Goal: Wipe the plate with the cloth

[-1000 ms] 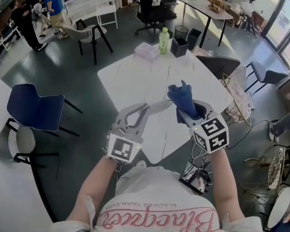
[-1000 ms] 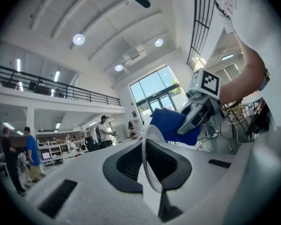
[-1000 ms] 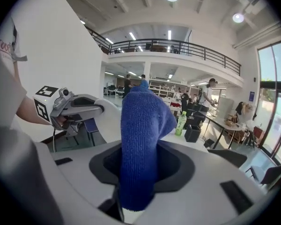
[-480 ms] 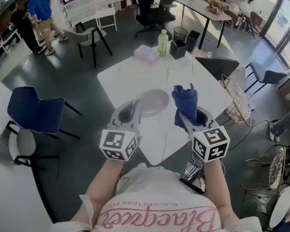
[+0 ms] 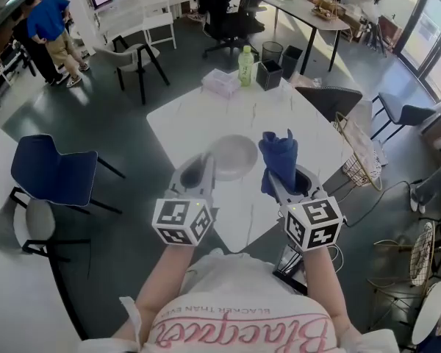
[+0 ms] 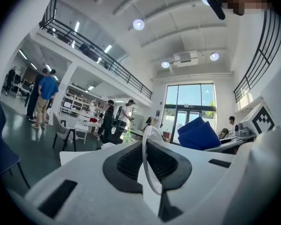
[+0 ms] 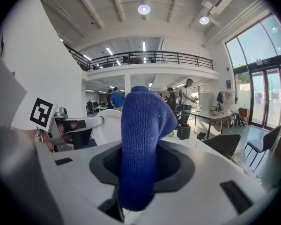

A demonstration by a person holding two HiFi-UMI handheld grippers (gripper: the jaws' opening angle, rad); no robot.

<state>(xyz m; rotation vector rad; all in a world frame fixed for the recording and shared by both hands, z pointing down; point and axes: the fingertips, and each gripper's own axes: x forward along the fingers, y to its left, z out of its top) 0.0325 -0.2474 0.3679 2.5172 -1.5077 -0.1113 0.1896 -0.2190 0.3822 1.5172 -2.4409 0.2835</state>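
- Pinches the plate [image 5: 235,155] by its near rim in the left claw [image 5: 206,166], jaws almost together on the thin edge.
- Clamps the blue cloth [image 5: 280,158] tight in the right claw [image 5: 278,182], bunched upright, just beside the plate.
- Holds both above the white tabletop [image 5: 198,120]; green bottle [image 5: 245,63] and black box [image 5: 270,73] at its far edge.
- Points both claws forward, side by side.

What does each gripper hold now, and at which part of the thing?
The left gripper is shut on the rim of the plate. The right gripper is shut on the blue cloth near its lower end.
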